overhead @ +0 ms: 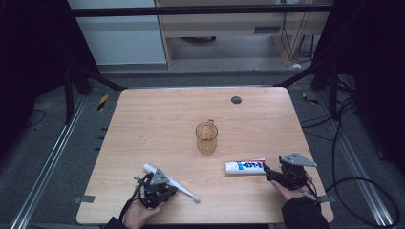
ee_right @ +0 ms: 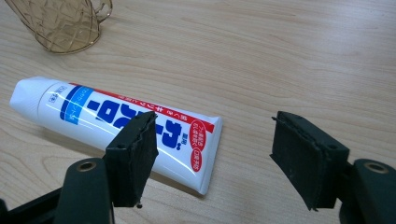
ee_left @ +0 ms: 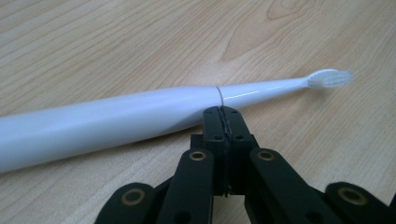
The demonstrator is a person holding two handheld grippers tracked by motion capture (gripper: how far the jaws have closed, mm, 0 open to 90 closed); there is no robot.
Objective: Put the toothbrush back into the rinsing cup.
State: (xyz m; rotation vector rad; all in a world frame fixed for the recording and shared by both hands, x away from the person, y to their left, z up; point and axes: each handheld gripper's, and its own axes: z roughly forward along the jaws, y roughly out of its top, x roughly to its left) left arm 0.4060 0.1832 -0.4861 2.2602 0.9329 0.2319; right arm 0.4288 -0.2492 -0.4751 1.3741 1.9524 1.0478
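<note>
My left jaws (ee_left: 223,114) are closed, touching the long white plastic toothbrush (ee_left: 140,116) lying crosswise; my right jaws (ee_right: 224,154) gape beside the white toothpaste tube (ee_right: 116,126).

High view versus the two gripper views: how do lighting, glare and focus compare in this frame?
High view: the table is evenly lit, surroundings very dark, the cup small and soft. Left gripper view: a glare streak runs along the toothbrush, whose bristle tip is blurred; the shut left gripper is sharp. Right gripper view: the toothpaste tube print is crisp, casting a soft shadow, behind the open right gripper.
</note>
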